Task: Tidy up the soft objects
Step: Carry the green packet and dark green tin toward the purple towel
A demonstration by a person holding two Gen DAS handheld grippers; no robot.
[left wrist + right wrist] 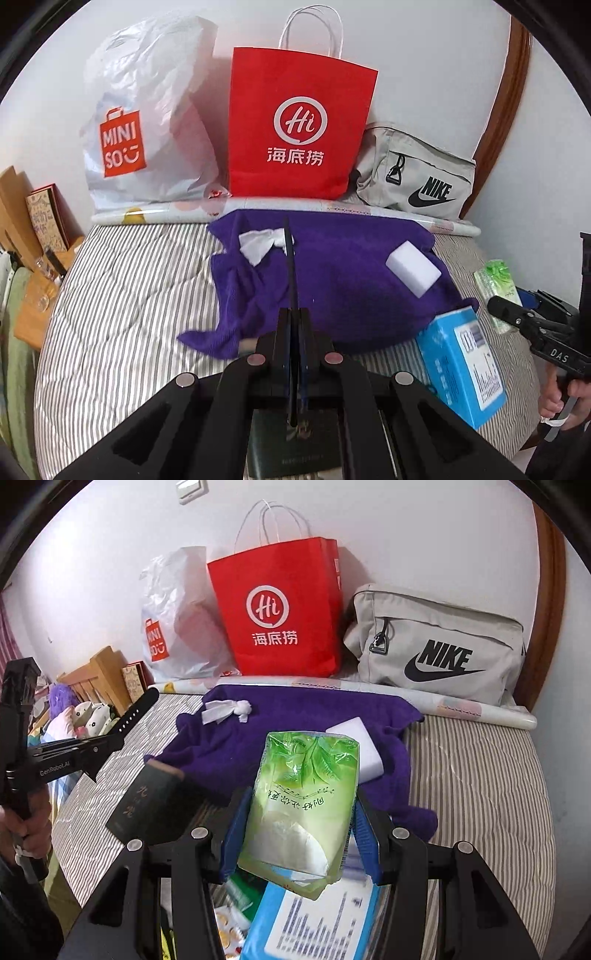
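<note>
Right gripper (301, 834): blue pads clamped on both sides of a green-and-white plastic tissue pack (303, 805), held above the bed. Directly under it, a light blue cardboard box with a barcode label (310, 923). Left gripper (291, 332): jaws fully closed; a dark green thin booklet (147, 801) hangs at them, seen edge-on from the left wrist. Striped grey-white quilt (129, 295) carries a crumpled purple towel (332, 266); on the towel, a white rectangular foam sponge (413, 271) and a knotted white paper tissue (258, 243), well apart. At the wall: white plastic Miniso bag (147, 122), red paper bag with white handles (295, 129), beige Nike pouch (417, 177).
</note>
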